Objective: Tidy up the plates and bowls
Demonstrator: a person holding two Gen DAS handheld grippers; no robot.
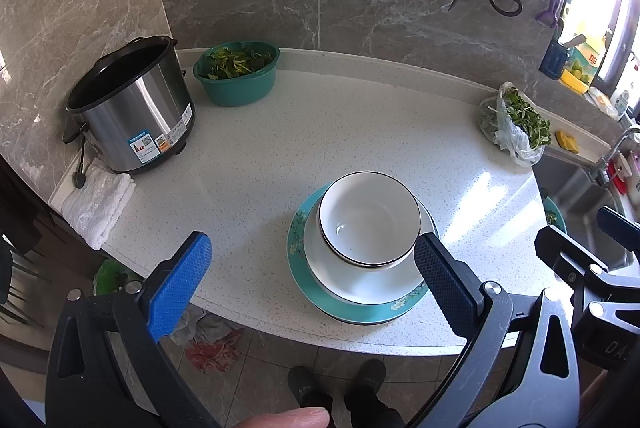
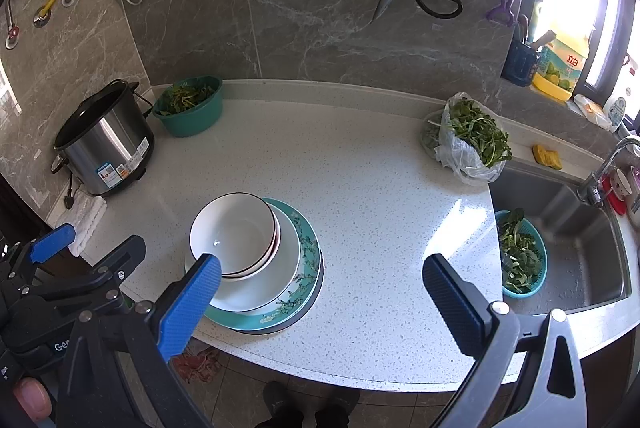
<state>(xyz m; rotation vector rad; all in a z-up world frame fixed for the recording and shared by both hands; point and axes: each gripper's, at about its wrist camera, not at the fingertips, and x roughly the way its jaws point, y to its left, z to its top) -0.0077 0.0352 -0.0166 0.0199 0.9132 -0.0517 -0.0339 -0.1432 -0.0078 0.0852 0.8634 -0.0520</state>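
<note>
The stacking looks nearly finished: a white bowl (image 1: 370, 218) sits in a white plate (image 1: 360, 280) on a teal plate (image 1: 304, 292), near the table (image 1: 320, 132) edge. The left gripper (image 1: 312, 284) and right gripper (image 2: 322, 304) both hover wide open and empty, the stack just ahead between them. No other loose dishes show.

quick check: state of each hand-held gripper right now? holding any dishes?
Left hand-held gripper: open, holding nothing; the stacked bowls sit between its fingers, ungripped.
Right hand-held gripper: open, holding nothing.
</note>
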